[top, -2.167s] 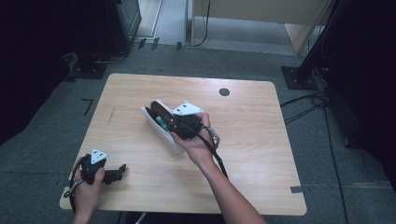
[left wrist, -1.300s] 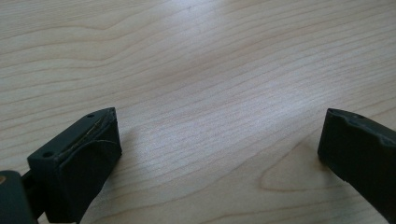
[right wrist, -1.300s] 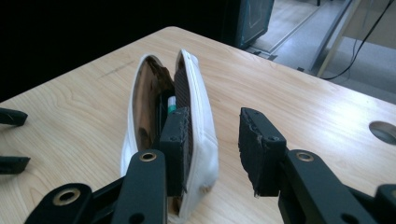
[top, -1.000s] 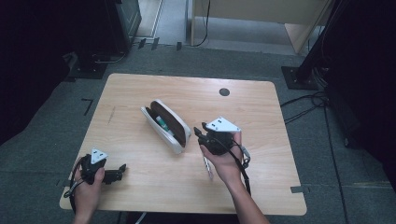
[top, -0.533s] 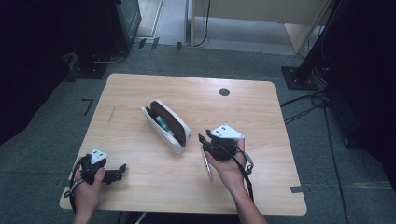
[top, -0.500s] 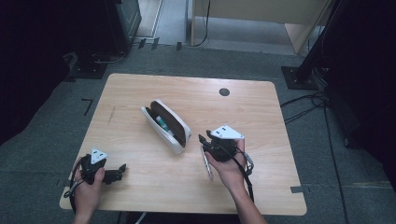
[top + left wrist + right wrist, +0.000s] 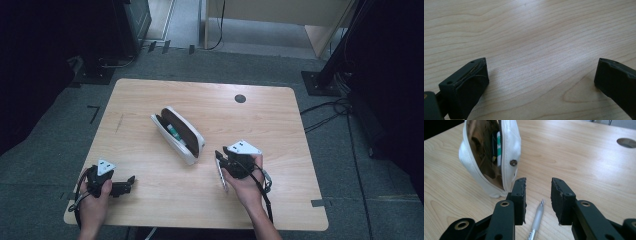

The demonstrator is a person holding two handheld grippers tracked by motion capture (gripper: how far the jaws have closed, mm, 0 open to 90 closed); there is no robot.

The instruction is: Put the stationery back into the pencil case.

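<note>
Pen (image 7: pixel 537 217) out of the pouch (image 7: pixel 178 135) was the change we noted. A couple of seconds earlier the right tongs (image 7: pixel 220 156) had been at the mouth of the white pouch in the middle of the desk (image 7: pixel 280 115). They had since drawn back to the near right and come down low over the wood.

In the right gripper view the silver pen lay on the desk, running up from the near edge with its tip pointing at the gap between the jaws. The right tongs (image 7: pixel 538 187) stood apart, wider than the pen, and had just been closing a little. As far as we could tell the pads were not pressing on the pen, though its near end was cut off by the frame. We judged that the pen had been taken out and set down just right of the pouch, so this item looked finished.

The left tongs (image 7: pixel 131 180) had kept to the near left corner, jaws wide apart over bare wood, holding nothing.

We counted:
- one pouch, open and lying on its side
- one pen on the desk
- one green-and-white item (image 7: pixel 499 147) in the pouch among darker contents we could not count
- one round cable hole (image 7: pixel 240 98) at the far side
- two tongs
</note>
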